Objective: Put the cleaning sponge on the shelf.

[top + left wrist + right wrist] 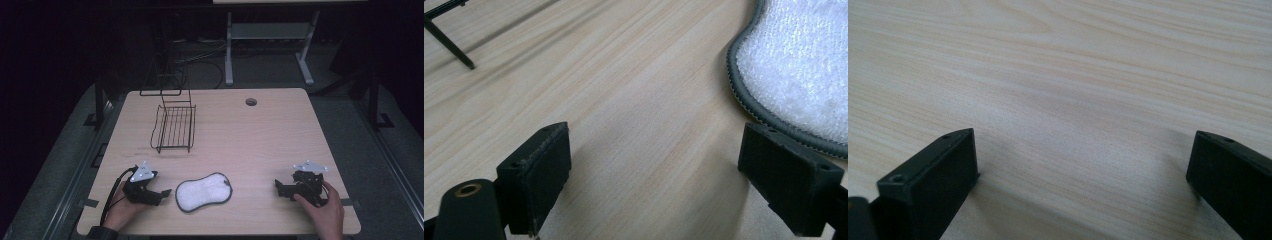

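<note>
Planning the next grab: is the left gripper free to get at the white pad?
Probably yes: the left gripper is open, the white pad lies right beside it, with bare table between.

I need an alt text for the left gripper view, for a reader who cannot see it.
The open left gripper hovers low over a pale wooden table, with nothing between its two black jaws. A white pad with a grey edge lies just beyond the right jaw, and a thin black wire leg stands at the top left.

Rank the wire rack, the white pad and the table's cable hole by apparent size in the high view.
1. Wire rack, largest, though farther from the camera.
2. White pad, clearly smaller, though nearer.
3. Cable hole, by far the smallest.
</note>
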Tool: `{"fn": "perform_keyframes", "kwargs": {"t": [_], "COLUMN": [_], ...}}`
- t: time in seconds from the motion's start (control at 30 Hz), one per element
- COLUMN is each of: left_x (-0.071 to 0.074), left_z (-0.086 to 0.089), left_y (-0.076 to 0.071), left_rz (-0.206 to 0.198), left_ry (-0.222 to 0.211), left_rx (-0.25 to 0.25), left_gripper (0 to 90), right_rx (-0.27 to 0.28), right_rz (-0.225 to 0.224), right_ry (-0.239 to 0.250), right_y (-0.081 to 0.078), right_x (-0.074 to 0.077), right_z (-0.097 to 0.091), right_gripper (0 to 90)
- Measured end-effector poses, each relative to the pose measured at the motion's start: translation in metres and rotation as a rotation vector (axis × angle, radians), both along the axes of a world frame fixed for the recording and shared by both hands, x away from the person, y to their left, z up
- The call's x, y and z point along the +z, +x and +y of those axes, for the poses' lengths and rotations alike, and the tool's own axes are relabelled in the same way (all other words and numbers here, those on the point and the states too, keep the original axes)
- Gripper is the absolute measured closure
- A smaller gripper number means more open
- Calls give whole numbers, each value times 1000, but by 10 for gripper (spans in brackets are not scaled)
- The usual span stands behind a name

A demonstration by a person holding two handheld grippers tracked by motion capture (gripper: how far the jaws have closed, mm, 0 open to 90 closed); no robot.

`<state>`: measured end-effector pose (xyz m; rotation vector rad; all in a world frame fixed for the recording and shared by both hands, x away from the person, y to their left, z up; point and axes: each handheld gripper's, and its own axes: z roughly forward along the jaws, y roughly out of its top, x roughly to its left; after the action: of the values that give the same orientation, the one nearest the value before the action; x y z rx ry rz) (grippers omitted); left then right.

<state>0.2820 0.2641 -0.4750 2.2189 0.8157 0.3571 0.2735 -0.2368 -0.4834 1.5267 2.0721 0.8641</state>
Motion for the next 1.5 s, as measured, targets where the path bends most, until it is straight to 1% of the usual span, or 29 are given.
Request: {"fn": "perform_keyframes", "kwargs": {"t": [0.13,0.2,0.23,0.3,0.33,0.37,0.47,0.5,0.53,0.57,0.6,0.63,0.73,0.83,1.07,1.1,1.13,1.2,1.23,1.37,1.5], "left_x": [0,2,4,7,9,12,19,22,24,26,30,30,38,41,42,40,40,36,32,26,24], "left_z": [1,2,3,3,3,3,0,-1,-3,-5,-9,-9,-17,-26,-53,-61,-61,-68,-74,-78,-75], "left_y": [0,0,0,0,0,-1,-2,-3,-3,-3,-4,-4,-5,-4,-3,-4,-4,-5,-6,-6,-5], "left_rz": [1,11,17,24,24,29,60,69,79,86,94,94,107,128,139,147,147,158,173,186,194], "left_ry": [0,12,16,11,2,-11,-59,-73,-90,-102,-115,-115,-143,-136,-131,-121,-121,-103,-86,-62,-74], "left_rx": [-4,-1,6,2,0,-11,-42,-53,-64,-76,-97,-97,-118,-142,-203,-222,-222,-238,-251,-260,-251], "left_gripper": [133,152,197,261,261,310,485,632,632,693,825,872,898,898,898,898,898,898,898,898,899], "right_rx": [0,0,0,0,0,0,0,0,0,0,0,0,1,0,0,0,0,0,0,0,0], "right_rz": [1,1,1,1,1,2,1,1,1,1,1,1,0,1,1,1,1,1,1,1,1], "right_ry": [0,0,0,0,-1,0,0,0,0,0,0,0,0,0,1,0,0,0,0,0,0], "right_y": [0,0,0,0,0,0,0,0,0,0,0,0,0,0,0,0,0,0,0,0,0], "right_x": [0,0,0,0,0,0,0,0,0,0,0,0,0,0,0,0,0,0,0,0,0], "right_z": [0,0,0,0,0,0,0,0,0,0,0,0,0,0,0,0,0,0,0,0,0], "right_gripper": [0,0,0,0,0,0,0,0,0,0,0,0,0,0,0,0,0,0,0,0,0]}}
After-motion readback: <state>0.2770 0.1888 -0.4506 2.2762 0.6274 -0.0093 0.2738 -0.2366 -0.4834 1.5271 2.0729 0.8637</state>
